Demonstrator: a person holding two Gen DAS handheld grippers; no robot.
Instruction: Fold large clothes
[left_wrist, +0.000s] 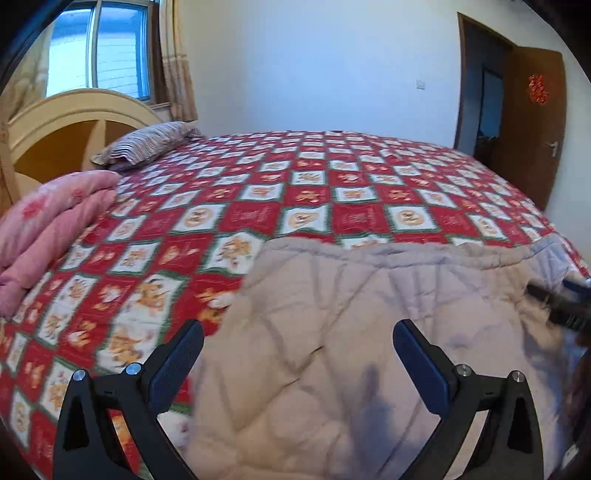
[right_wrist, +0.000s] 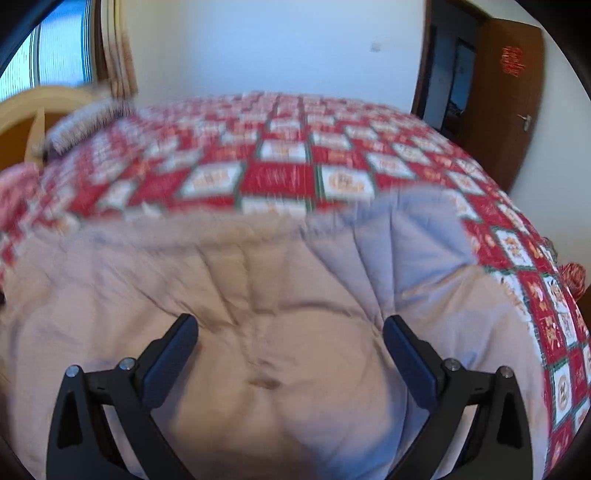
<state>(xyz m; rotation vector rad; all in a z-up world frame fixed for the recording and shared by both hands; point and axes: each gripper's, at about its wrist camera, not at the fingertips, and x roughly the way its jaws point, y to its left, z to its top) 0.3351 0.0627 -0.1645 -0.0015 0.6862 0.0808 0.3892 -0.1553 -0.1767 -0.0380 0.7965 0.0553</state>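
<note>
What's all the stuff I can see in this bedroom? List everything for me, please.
Padded garment: one, beige, near edge of bed.
Bedspread: one, red and white checked, covering bed.
Pillow: one, striped, by headboard.
Folded quilt: one, pink, left side of bed.
Headboard: one, cream, curved.
Window: one, with beige curtains.
Door: one, brown, open, red decoration.
Left gripper: black, open, above garment.
Right gripper: black, open, above garment.

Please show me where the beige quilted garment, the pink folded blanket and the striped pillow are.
beige quilted garment (left_wrist: 332, 332), left wrist view, middle of its padded surface.
pink folded blanket (left_wrist: 55, 218), left wrist view, upper fold.
striped pillow (left_wrist: 147, 142), left wrist view, top face.
</note>
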